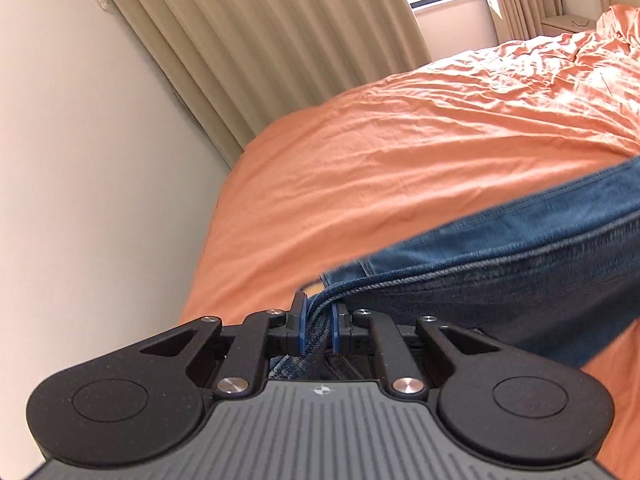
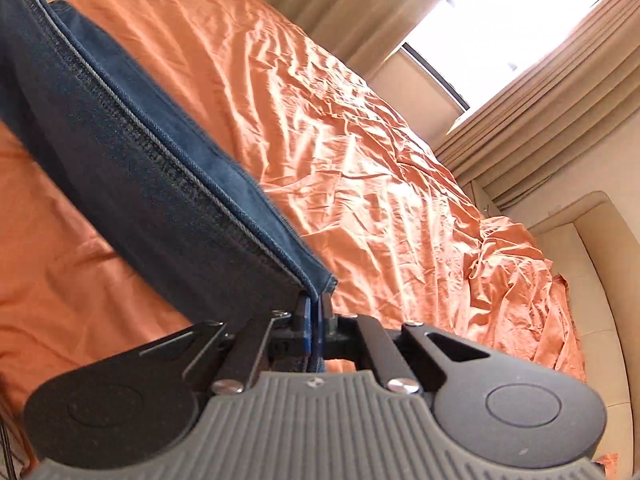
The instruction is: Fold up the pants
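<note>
You hold the jeans (image 1: pixel 500 248) stretched above the orange bed (image 1: pixel 400 140), left gripper (image 1: pixel 316 328) and right gripper (image 2: pixel 316 320) each clamped on an edge; thick seams could slip free.

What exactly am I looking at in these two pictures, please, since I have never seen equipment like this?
There is no robot here: a person holds a two-finger gripper in each hand, and a fisheye camera on each looks forward along its fingers. One picture comes from the left gripper, the other from the right gripper. Both are shut on a pair of blue jeans, each pinching an edge, so the denim hangs between them above a bed with a wrinkled orange sheet. Behind are beige curtains and a bright window.
</note>
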A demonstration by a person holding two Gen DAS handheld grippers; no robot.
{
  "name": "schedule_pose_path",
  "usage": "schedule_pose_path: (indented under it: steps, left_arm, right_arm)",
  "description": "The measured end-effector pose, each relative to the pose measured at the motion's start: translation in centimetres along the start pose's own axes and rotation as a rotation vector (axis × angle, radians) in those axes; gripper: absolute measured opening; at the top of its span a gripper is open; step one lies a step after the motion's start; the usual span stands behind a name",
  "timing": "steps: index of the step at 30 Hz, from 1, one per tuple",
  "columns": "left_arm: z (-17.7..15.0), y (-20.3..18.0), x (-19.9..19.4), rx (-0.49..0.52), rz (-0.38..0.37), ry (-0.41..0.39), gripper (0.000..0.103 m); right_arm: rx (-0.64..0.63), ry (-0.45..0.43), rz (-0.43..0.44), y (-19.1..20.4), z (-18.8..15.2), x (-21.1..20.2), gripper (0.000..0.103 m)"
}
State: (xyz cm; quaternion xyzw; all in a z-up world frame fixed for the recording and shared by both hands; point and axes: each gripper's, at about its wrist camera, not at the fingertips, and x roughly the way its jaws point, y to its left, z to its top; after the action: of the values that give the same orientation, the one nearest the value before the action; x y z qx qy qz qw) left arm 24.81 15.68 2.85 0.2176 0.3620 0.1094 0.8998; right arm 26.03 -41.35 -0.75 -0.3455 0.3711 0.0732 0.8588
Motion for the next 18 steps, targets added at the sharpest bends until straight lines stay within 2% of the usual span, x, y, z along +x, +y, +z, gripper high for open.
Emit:
schedule_pose_path:
  steps: [4,8,13,18]
  left_arm:
    - [3.2,-1.1,3.7,0.043,0.031,0.015,0.012]
    - [5.5,-2.6,9.4,0.082,0.032,0.054,0.013]
    - [6.5,-5.9,18.3,0.158,0.035,0.124,0.013]
    - [6.0,-8.6,25.8,0.205,0.006,0.211,0.013]
  right_arm:
    - [0.023,0.053,-0.011,-1.5,3.9,4.6,0.000]
    - [0.000,0.144,-0.002,-0.8,6.5,11.9,0.000]
    - [-0.016,0.222,0.014,0.9,8.3,21.0,0.000]
    - [-0.069,0.314,0.060,2.9,8.9,28.8,0.000]
